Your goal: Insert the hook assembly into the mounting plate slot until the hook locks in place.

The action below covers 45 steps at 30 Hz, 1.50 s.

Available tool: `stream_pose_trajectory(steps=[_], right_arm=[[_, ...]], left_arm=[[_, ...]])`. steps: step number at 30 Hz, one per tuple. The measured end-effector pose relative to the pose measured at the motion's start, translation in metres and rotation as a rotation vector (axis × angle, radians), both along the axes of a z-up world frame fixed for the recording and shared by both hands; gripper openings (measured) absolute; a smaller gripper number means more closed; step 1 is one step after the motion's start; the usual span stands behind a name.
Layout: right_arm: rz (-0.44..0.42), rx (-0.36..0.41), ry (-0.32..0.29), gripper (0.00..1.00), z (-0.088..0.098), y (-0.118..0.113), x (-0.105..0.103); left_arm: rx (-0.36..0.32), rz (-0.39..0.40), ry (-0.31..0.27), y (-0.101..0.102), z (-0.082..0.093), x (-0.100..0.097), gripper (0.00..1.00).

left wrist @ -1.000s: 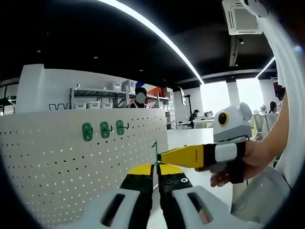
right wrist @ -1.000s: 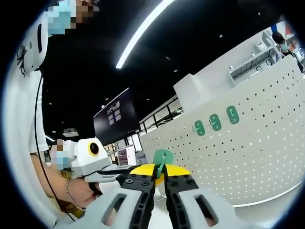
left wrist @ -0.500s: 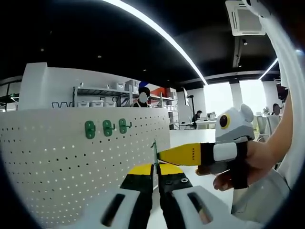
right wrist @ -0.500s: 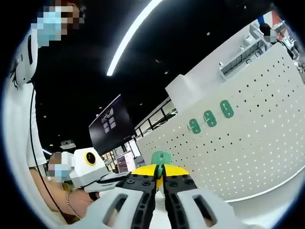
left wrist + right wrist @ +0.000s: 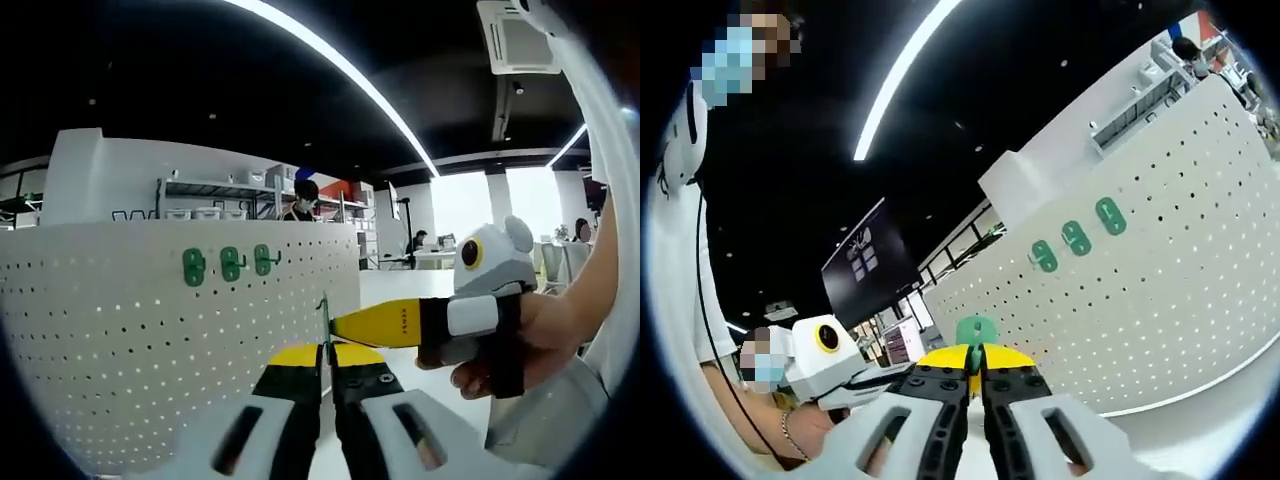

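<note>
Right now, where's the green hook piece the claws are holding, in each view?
Left gripper view: green hook piece shows edge-on, a thin sliver at lower centre, pinched by the left claw and the right claw.
Right gripper view: it shows face-on at lower centre, above the yellow tips.
Shared landmark: the three green hooks on the white pegboard.

Green hook (image 5: 977,331) lower part hidden between right gripper (image 5: 975,363) jaws (edge-on sliver in left gripper view).
</note>
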State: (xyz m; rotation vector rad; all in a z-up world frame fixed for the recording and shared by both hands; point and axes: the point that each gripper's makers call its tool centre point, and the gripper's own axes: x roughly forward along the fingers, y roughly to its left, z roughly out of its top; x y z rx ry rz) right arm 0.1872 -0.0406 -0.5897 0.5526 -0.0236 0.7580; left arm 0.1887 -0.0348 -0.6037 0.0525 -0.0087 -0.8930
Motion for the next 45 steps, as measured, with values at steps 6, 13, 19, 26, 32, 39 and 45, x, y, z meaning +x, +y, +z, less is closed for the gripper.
stream_pose_trajectory(steps=[6, 13, 19, 26, 32, 39, 45], right_arm=[[-0.009, -0.014, -0.001, 0.00, -0.001, 0.000, 0.000], [-0.006, -0.018, -0.006, 0.00, 0.000, -0.001, 0.000], [-0.009, -0.019, -0.010, 0.00, 0.001, -0.002, 0.000], [-0.001, -0.016, 0.005, 0.00, -0.002, -0.003, 0.000], [0.007, -0.010, 0.010, 0.00, -0.002, -0.003, -0.001], [0.011, 0.008, 0.024, 0.00, -0.002, -0.003, -0.001], [0.005, 0.007, 0.024, 0.00, -0.002, -0.004, 0.000]], left_arm=[[0.008, 0.000, 0.005, -0.001, -0.002, 0.000, 0.03], [0.024, -0.002, -0.031, -0.001, -0.001, 0.001, 0.04], [0.053, 0.011, 0.002, -0.001, -0.011, 0.003, 0.13], [0.102, 0.015, 0.040, -0.002, -0.028, 0.003, 0.46], [0.121, 0.026, 0.094, -0.004, -0.042, 0.003, 0.77], [0.106, 0.048, 0.118, 0.000, -0.046, 0.006, 0.94], [0.105, 0.056, 0.114, 0.002, -0.046, 0.007, 0.93]])
